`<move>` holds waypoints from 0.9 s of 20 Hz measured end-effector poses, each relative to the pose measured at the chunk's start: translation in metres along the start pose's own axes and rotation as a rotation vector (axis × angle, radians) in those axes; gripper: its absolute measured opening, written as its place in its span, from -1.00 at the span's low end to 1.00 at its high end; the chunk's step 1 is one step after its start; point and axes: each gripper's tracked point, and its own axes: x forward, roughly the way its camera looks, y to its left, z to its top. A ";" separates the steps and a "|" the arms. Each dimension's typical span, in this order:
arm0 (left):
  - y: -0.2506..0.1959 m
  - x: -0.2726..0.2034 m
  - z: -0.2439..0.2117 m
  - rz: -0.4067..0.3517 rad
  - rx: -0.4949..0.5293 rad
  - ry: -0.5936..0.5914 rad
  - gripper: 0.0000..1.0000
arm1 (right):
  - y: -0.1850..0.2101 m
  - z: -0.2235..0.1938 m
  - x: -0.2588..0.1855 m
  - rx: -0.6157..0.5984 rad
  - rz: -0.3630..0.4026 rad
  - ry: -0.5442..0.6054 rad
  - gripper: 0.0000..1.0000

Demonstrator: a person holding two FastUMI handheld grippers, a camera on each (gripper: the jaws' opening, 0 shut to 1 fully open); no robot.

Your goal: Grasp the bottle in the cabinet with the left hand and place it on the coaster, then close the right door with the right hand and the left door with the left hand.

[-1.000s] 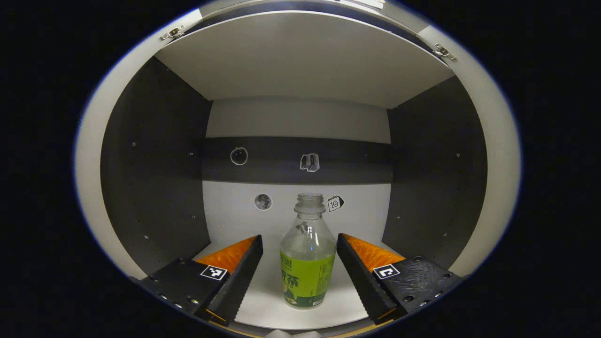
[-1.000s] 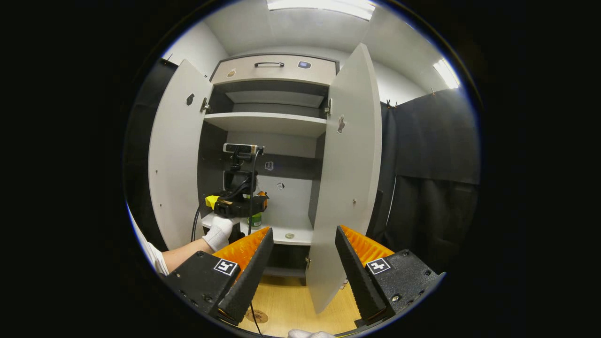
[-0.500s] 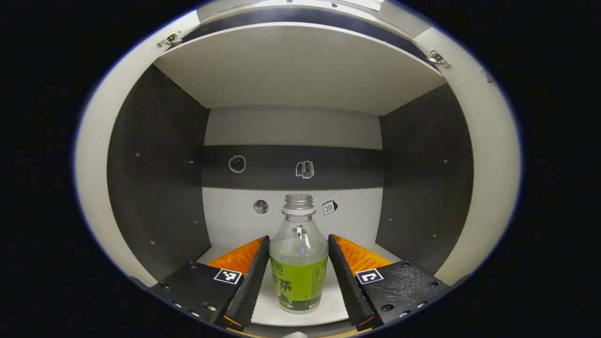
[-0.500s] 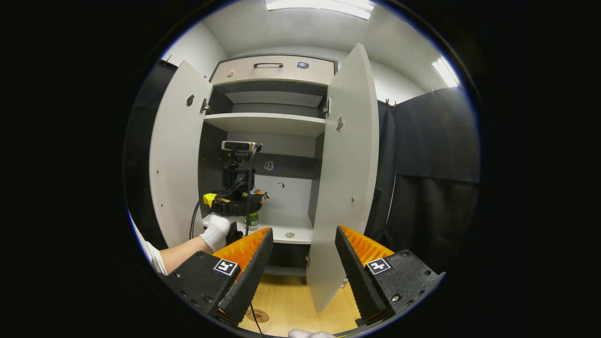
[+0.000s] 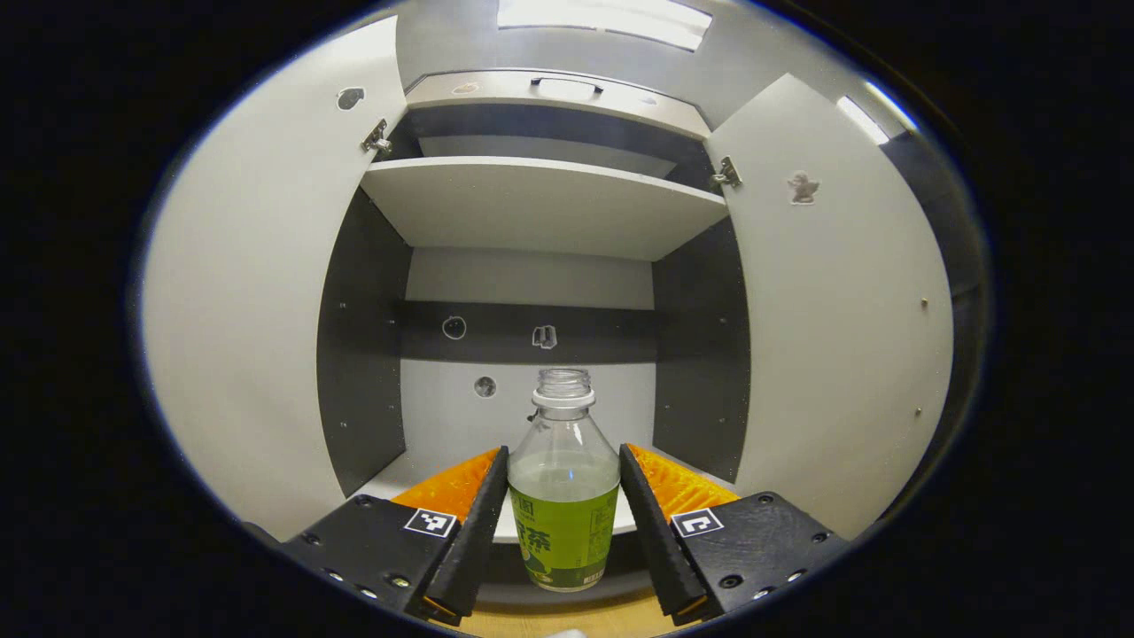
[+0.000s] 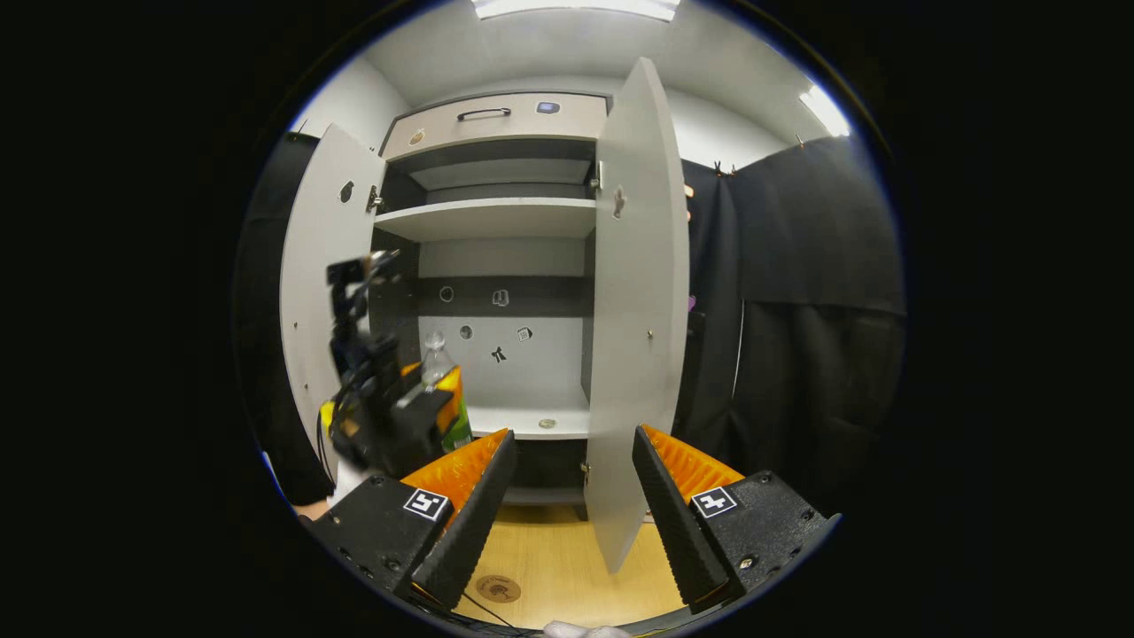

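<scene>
Bottle [image 5: 564, 496] stands upright, clamped between both fingers of our left claw [image 5: 563, 523], just out past the front edge of the cabinet shelf [image 5: 611, 518]. Our right claw [image 6: 567, 514] gapes empty. The coaster [image 6: 497, 587] lies below on the wooden floor, nearer the left claw, so we judge we lower next.

Pale wooden floor [image 6: 567, 567], black curtain [image 6: 797, 292], white ceiling light [image 5: 602, 16]
</scene>
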 end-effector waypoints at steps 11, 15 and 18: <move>-0.042 -0.111 -0.147 -0.155 -0.054 0.138 0.46 | -0.028 -0.039 -0.018 -0.033 -0.031 0.101 0.64; -0.053 -0.133 -0.191 -0.172 -0.082 0.175 0.47 | -0.036 -0.047 -0.022 -0.052 -0.044 0.129 0.64; -0.057 -0.147 -0.217 -0.191 -0.064 0.186 0.46 | -0.038 -0.053 -0.022 -0.072 -0.033 0.156 0.64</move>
